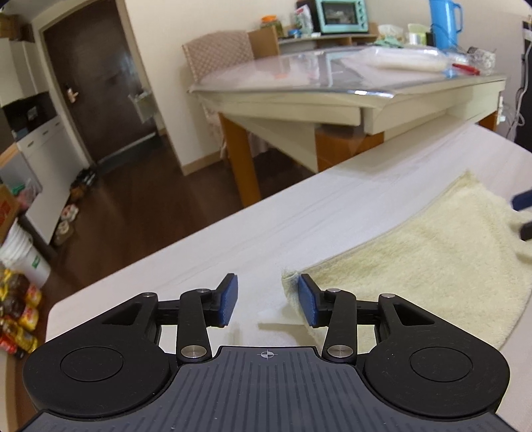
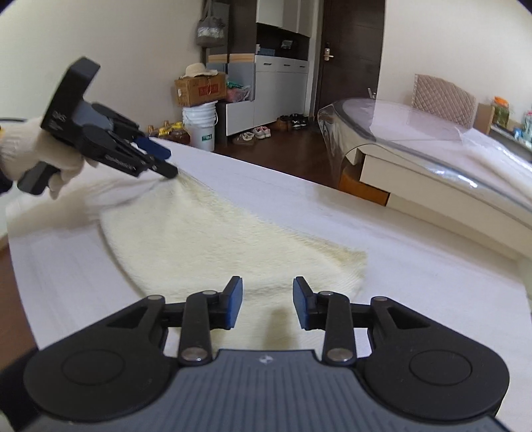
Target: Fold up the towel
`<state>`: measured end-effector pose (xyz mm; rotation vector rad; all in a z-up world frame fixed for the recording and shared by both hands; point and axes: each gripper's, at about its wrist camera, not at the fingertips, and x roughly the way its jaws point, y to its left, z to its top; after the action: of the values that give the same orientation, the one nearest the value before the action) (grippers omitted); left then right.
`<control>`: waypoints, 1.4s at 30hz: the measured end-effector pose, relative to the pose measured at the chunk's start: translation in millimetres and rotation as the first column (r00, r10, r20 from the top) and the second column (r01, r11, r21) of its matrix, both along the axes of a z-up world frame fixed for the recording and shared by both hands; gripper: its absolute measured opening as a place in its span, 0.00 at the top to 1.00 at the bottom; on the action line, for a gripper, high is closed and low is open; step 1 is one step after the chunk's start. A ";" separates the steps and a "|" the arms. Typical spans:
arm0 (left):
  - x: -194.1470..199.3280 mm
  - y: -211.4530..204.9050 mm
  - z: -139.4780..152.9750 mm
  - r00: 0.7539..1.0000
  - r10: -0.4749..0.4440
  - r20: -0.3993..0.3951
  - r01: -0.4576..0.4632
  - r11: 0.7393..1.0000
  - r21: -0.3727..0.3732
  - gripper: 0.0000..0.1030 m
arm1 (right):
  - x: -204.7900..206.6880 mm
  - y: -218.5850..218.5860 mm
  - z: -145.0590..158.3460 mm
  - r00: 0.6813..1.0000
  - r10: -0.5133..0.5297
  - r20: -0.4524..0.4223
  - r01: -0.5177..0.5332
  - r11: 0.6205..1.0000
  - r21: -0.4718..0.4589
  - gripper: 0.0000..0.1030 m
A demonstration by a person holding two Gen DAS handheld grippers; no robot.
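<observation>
A pale yellow towel point(image 1: 432, 259) lies flat on the white-covered table point(image 1: 299, 216). My left gripper point(image 1: 266, 289) stands open at the towel's near corner, which curls up just inside the right pad point(image 1: 307, 302); nothing is pinched. In the right wrist view the towel point(image 2: 216, 239) spreads over the table point(image 2: 399, 249). My right gripper point(image 2: 267, 292) is open low over its near edge, with towel showing between the fingers but not gripped. A gloved hand point(image 2: 20, 149) holds the left gripper point(image 2: 171, 163) at the towel's far corner.
Beyond the table's far edge stands a glass-topped table point(image 1: 332, 86) with a blue pitcher point(image 1: 444, 23) and a teal oven point(image 1: 342, 15). A quilted chair point(image 2: 444, 94) stands behind it. A white bucket point(image 2: 199, 126) and bottles stand on the dark floor.
</observation>
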<state>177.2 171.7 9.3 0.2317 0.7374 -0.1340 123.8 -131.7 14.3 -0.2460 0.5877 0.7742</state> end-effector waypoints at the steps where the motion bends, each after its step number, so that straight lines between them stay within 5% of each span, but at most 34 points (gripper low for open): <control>1: -2.3 3.3 1.1 1.000 0.009 -0.007 -0.009 1.000 -0.026 0.52 | -1.2 0.5 0.3 1.000 -0.001 -0.005 0.001 1.000 0.007 0.61; 10: -38.7 5.1 -0.6 1.000 -0.021 -0.009 0.021 0.999 -0.050 0.52 | -2.9 2.2 -4.5 0.999 -0.043 -0.002 0.043 0.999 -0.009 0.59; 15: -51.9 -10.7 -12.3 0.996 -0.077 -0.038 0.077 0.997 0.001 0.52 | -4.1 8.7 -14.4 0.999 -0.040 0.014 0.040 0.996 -0.079 0.59; 29: -88.6 -22.6 -19.7 0.998 -0.048 -0.038 0.048 0.999 -0.006 0.57 | -2.6 -10.5 -19.9 1.000 -0.006 0.000 0.006 0.992 -0.128 0.59; 42: -138.7 -62.8 -19.5 0.996 -0.058 -0.060 0.052 0.994 -0.095 0.60 | 21.9 -41.8 -22.9 0.997 0.057 0.044 -0.047 0.979 -0.197 0.48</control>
<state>38.5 108.9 -10.2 0.1595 0.7854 -0.2288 145.7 -173.5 -8.7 -0.4621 0.6129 0.7589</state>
